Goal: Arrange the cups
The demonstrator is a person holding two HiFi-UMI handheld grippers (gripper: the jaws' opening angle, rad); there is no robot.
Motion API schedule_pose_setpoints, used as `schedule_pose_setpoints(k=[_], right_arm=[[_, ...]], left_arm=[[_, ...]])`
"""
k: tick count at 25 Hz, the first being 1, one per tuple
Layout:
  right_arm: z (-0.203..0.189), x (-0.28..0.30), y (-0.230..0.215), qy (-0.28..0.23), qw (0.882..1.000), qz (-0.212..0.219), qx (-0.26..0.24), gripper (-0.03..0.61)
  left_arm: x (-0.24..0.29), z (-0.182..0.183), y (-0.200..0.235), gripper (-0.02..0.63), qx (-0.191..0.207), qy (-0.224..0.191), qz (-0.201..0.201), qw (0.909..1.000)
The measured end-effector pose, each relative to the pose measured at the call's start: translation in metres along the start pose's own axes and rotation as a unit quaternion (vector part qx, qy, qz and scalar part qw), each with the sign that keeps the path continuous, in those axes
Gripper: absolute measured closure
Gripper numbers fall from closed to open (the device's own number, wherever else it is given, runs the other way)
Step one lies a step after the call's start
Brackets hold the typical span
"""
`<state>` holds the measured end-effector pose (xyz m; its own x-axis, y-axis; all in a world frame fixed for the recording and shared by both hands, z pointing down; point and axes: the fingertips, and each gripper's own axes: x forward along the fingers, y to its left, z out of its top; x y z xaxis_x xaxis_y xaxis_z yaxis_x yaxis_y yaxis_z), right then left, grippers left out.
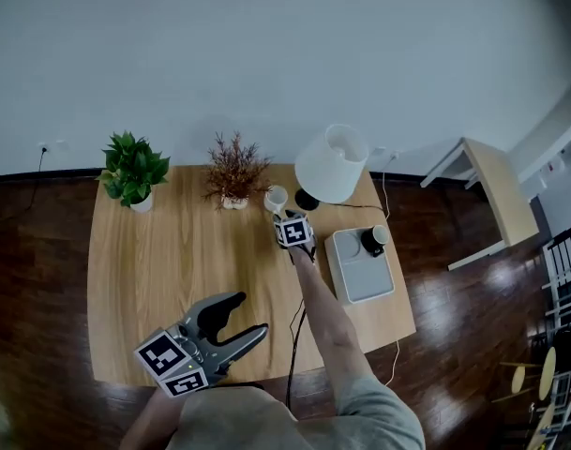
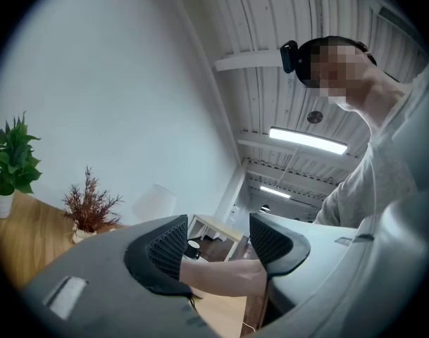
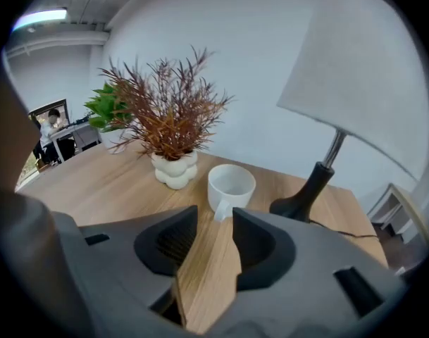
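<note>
The bench (image 1: 172, 251) is pale wood with a smooth, matt grain, and the floor (image 1: 41, 279) is dark, glossy wood. The cup (image 3: 231, 185) looks like smooth white glazed ceramic. The lamp shade (image 3: 362, 83) is matt white and the lamp base (image 3: 299, 204) shiny black. The right hand-held gripper (image 3: 214, 218) is matt grey plastic with ribbed black pads (image 3: 173, 243).

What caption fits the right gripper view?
Open right hand-held gripper faces a white cup between a red plant and a lamp.
</note>
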<state>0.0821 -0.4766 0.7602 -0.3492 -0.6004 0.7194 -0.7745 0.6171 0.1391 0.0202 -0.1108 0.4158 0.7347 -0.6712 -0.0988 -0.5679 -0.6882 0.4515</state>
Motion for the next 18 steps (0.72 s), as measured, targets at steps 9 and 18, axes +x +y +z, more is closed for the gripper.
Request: schedule_pose_setpoints(k=[9,18], right_arm=[[-0.001,0.048,-0.008,0.04,0.997,-0.023,0.06,0.471],[-0.049,-0.004,0.017,0.031,0.998,0.009,0.055,0.512]], left_arm=[[-0.021,-0.002,0.007,0.346,-0.001,-0.002,0.027,0.9996],[-0.025,0.005,0.0,0.345,-0.001,-0.012,0.009,0.9999]])
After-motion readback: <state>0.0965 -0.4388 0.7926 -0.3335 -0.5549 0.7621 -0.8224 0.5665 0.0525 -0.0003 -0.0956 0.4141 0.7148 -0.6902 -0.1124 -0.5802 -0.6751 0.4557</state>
